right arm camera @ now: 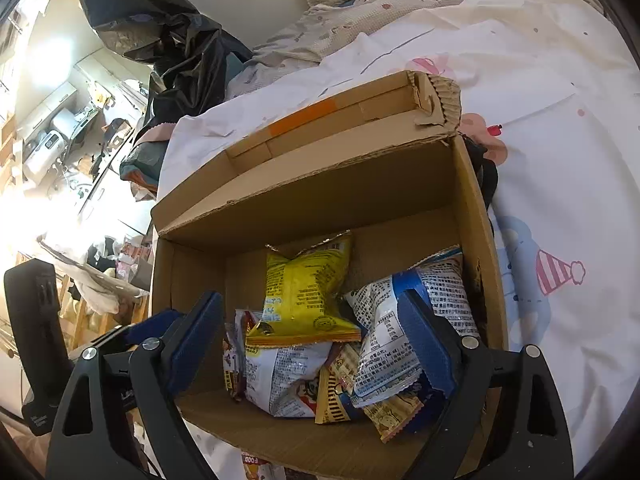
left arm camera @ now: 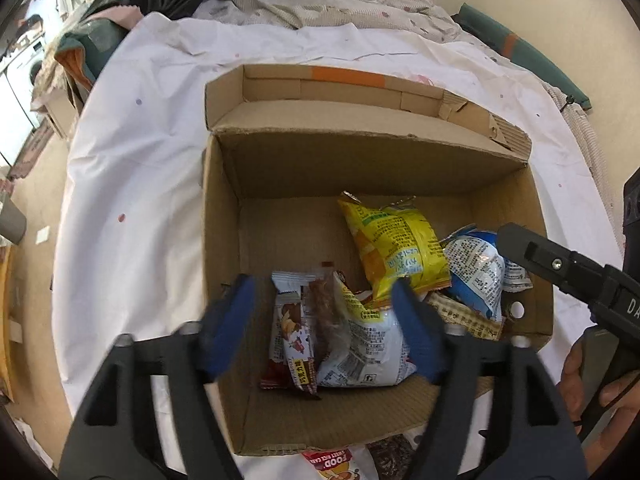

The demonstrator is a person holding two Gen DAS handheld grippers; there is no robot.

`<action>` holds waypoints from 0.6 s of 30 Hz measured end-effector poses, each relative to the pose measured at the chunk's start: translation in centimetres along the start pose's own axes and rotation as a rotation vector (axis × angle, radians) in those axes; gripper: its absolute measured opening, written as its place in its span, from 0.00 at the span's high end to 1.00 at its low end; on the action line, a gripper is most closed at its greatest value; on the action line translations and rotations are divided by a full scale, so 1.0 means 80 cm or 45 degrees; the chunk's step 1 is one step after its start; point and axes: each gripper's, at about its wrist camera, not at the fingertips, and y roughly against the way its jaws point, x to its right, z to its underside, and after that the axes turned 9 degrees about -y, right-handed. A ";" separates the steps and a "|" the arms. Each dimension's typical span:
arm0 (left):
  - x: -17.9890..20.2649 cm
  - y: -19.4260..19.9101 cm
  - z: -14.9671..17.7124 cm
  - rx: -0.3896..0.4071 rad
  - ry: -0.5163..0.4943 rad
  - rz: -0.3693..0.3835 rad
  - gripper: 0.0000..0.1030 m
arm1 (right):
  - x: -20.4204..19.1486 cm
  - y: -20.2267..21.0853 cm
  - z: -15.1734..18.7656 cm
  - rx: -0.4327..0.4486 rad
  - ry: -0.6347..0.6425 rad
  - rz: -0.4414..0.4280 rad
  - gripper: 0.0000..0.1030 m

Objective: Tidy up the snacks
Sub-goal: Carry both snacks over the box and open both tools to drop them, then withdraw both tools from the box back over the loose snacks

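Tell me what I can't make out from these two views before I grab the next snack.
- Packet with red FOOD label: left wrist view, cut off by the bottom edge and the cardboard box wall.
- Striped yellow packet: right wrist view, mostly buried under the blue-white bag.
- Small print on the yellow bag: too small to read.
- Box floor under the pile: hidden in both views.
- Left claw fingers: motion-blurred.

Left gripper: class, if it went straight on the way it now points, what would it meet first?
Probably the white snack bag lying in the cardboard box, directly between the open fingers of the left gripper. The brown-and-white packet beside it lies close; depth is unclear.
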 end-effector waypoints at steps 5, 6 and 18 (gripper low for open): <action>0.000 0.005 0.000 0.018 -0.010 0.000 0.27 | 0.000 0.001 0.000 -0.001 0.007 0.001 0.12; -0.001 0.005 0.001 0.020 -0.008 -0.002 0.27 | 0.000 0.001 0.000 0.000 0.011 0.004 0.12; -0.005 0.042 0.010 0.176 -0.007 -0.075 0.27 | -0.012 0.038 0.004 0.107 0.059 0.006 0.12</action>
